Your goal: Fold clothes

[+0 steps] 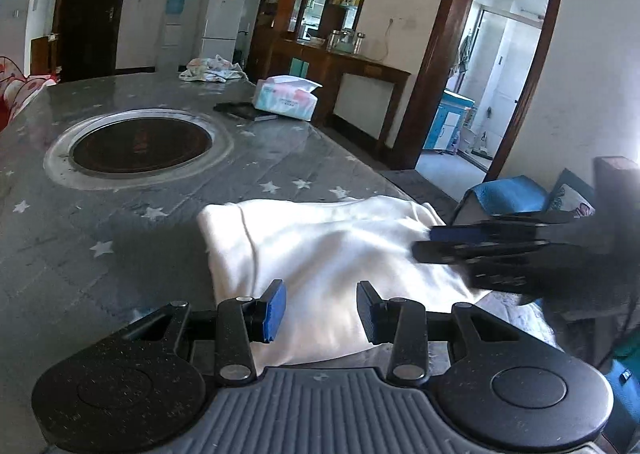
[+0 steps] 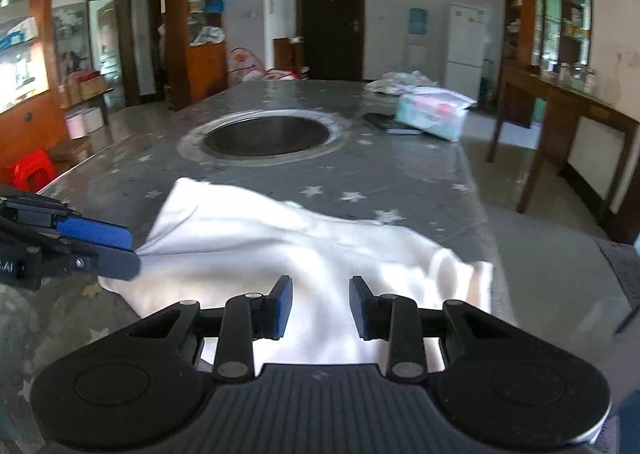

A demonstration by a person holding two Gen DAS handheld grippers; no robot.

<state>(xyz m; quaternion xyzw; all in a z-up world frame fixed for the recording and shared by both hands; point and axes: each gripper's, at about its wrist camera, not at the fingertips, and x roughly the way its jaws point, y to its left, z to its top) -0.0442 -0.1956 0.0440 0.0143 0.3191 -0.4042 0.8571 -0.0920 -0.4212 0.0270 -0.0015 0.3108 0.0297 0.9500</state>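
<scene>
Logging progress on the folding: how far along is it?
The white garment already lies partly folded on the star-print table. Both the left gripper and right gripper hover open over it, gripping nothing. Further folds appear left; the crumpled clothes wait untouched.

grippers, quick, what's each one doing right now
Left tool: open, over the white cloth, holding nothing.
Right tool: open, over the same cloth, holding nothing.
</scene>
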